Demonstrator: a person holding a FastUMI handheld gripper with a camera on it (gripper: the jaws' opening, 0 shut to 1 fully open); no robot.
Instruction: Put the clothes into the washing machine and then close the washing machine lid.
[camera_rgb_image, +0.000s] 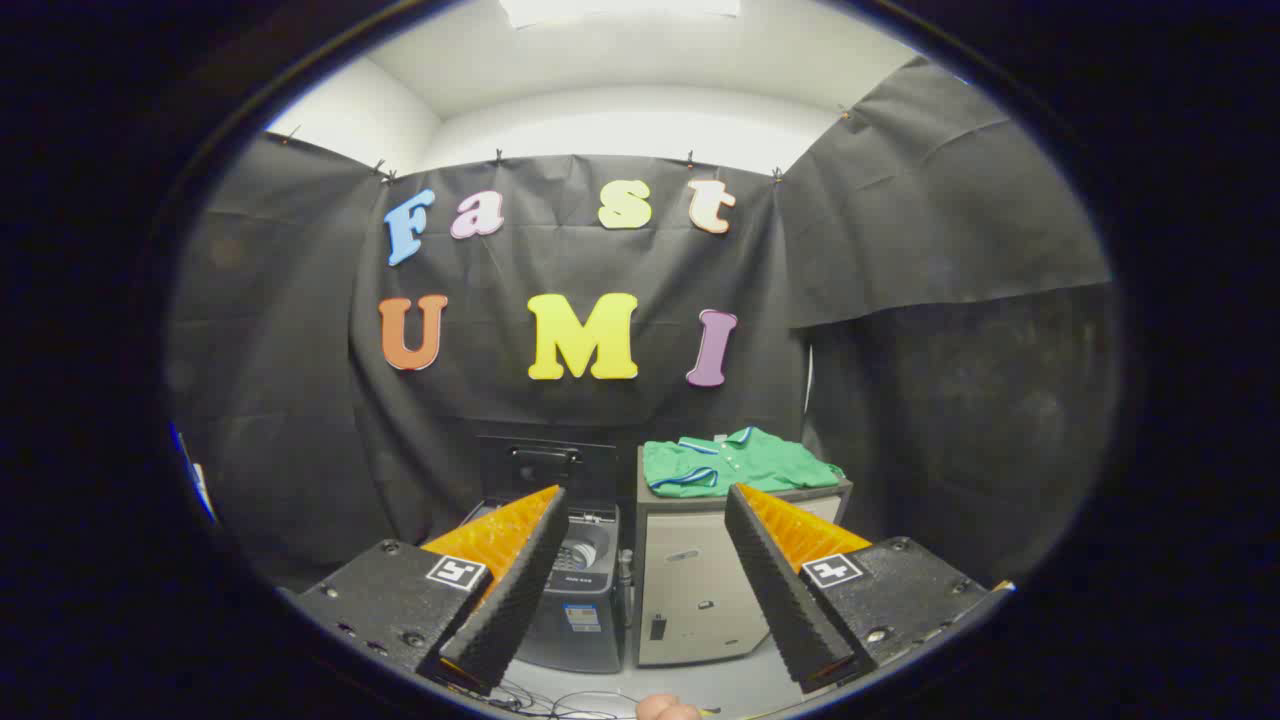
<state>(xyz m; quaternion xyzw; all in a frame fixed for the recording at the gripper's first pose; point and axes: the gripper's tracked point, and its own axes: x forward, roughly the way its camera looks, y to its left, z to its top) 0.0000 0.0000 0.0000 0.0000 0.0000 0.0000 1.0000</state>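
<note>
Two black fingers with orange sides make up our gripper (645, 500), and they stand wide apart with nothing between them. We see a folded green shirt with blue and white trim (735, 462) lying on top of a small grey cabinet (690, 590), far ahead of the fingers. Just beside the cabinet, on its left, sits a dark washing machine (580, 590). Its black lid (547, 468) stands up, so the round tub inside shows. We see thin wires (560, 700) lying on the pale floor (720, 685) below the fingers.
</note>
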